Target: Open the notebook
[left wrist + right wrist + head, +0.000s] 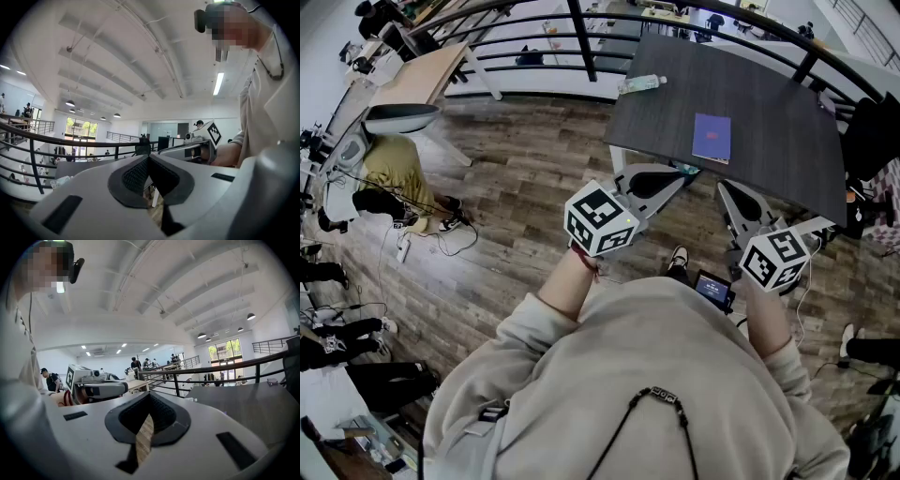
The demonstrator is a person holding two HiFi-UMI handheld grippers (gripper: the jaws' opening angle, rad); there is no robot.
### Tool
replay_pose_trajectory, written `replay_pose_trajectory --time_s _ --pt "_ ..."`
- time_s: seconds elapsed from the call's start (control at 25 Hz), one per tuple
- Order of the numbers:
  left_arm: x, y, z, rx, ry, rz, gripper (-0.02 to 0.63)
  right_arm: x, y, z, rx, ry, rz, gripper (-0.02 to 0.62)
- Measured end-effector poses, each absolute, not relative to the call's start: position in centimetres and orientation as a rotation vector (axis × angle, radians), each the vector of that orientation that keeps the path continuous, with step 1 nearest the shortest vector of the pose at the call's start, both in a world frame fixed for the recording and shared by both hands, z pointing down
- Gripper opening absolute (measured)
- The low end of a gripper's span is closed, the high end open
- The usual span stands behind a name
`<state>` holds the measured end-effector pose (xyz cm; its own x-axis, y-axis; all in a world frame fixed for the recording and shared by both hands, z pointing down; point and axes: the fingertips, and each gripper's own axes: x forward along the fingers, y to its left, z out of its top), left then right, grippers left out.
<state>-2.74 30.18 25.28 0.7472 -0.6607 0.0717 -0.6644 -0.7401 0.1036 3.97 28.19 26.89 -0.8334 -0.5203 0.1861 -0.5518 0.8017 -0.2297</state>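
On table (769,122): notebook (712,138); bottle (640,84) beyond.

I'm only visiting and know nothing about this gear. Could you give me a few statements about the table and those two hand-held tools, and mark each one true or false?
1. The notebook lies closed on the dark table. True.
2. The left tool is gripping the notebook. False: its jaws are together with nothing between them, and it is held apart from the notebook.
3. A clear bottle lies on its side near the table's far edge. True.
4. The right tool has its jaws spread wide. False: they are closed together and hold nothing.
5. The notebook is on the wooden floor. False: it is on the table.
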Motion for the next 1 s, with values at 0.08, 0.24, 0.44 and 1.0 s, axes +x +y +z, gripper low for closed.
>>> replay_pose_trajectory --time_s 0.08,0.24,0.44,1.0 --pt "-2.9 30.0 25.0 2.832 -1.075 0.042 0.008 3.5 28.0 26.7 0.849 -2.883 0.409 0.015" --pt "-3.7 29.5 24.6 2.821 -1.112 0.018 0.008 3.0 27.8 26.3 0.824 -2.902 0.393 0.015" --pt "-4.6 28.5 24.4 2.840 -1.282 0.080 0.008 3.2 28.0 25.3 0.777 -3.007 0.395 0.015" --pt "-4.6 28.1 25.2 2.812 -1.240 0.068 0.006 4.0 26.2 25.4 0.798 -3.006 0.525 0.015"
